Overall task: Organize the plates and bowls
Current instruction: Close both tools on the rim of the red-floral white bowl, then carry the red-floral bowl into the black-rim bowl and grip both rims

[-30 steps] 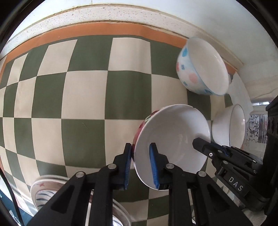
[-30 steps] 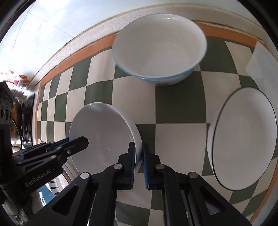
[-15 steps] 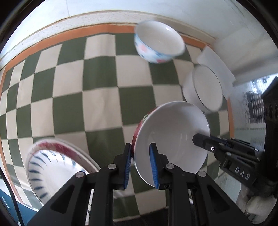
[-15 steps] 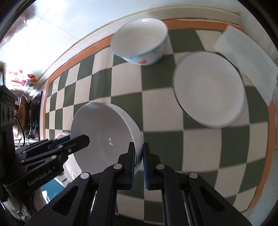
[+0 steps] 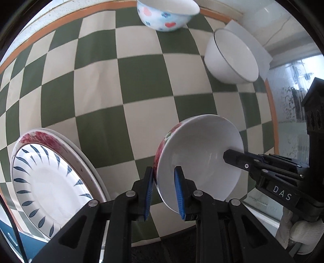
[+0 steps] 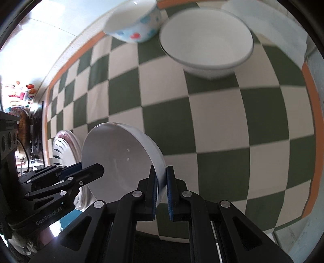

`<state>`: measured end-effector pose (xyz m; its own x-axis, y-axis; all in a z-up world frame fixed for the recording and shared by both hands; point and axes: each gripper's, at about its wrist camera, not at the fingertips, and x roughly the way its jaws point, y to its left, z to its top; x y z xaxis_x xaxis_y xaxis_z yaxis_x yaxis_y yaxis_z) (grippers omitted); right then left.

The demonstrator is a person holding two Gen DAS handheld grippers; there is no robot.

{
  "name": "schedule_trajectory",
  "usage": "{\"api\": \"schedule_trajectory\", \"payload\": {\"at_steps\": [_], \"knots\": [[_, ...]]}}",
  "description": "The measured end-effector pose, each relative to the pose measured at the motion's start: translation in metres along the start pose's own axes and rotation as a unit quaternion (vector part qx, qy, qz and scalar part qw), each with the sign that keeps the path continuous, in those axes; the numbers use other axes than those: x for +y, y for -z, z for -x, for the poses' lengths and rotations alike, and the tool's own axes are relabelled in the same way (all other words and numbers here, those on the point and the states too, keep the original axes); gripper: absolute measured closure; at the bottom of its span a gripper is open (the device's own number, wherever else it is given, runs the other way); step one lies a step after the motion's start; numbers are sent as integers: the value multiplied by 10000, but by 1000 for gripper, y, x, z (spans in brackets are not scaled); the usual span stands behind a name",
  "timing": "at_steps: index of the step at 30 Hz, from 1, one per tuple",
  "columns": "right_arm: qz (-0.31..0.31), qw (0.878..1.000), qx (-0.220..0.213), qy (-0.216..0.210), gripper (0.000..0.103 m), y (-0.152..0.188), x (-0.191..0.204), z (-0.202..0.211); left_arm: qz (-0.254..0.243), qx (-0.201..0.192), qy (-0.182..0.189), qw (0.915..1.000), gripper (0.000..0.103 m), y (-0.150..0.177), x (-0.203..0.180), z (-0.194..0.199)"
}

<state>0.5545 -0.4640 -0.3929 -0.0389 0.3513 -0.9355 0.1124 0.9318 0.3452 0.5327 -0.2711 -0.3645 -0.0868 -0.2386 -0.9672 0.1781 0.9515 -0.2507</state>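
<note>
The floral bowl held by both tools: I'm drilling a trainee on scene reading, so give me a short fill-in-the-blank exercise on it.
1. The left tool and right tool grip opposite sides of the floral bowl's ____.
2. The pads on the fingers are coloured ____.
3. The tablecloth has a ____ pattern.
4. The heart-print bowl stands beside a plain ____ bowl.

Missing words: rim; blue; checkered; white
</note>
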Motion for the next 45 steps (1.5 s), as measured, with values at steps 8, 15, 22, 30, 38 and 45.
{"api": "schedule_trajectory", "payload": {"at_steps": [8, 15, 22, 30, 38, 45], "knots": [[-61, 9999, 81, 46, 93, 7, -8, -11, 20, 73, -4, 10000, 85, 1, -6, -13], [-137, 9997, 140, 146, 93, 3, -12, -13, 1, 64, -37, 10000, 85, 3, -11, -19], [-111, 9997, 192, 115, 93, 1, -13, -13, 149, 100, 82, 9998, 85, 5, -4, -17], [-171, 9995, 210, -137, 91, -5, -22, 2, 382, -301, -111, 9988, 84, 13, 5, 18], [-383, 9969, -506, -455, 89, -33, -42, 75, 397, -809, 278, 9955, 80, -40, -19, 67], [-718, 9925, -969, -201, 71, -97, -80, 99, 322, -597, 566, 9961, 77, -131, -49, 45]]}}
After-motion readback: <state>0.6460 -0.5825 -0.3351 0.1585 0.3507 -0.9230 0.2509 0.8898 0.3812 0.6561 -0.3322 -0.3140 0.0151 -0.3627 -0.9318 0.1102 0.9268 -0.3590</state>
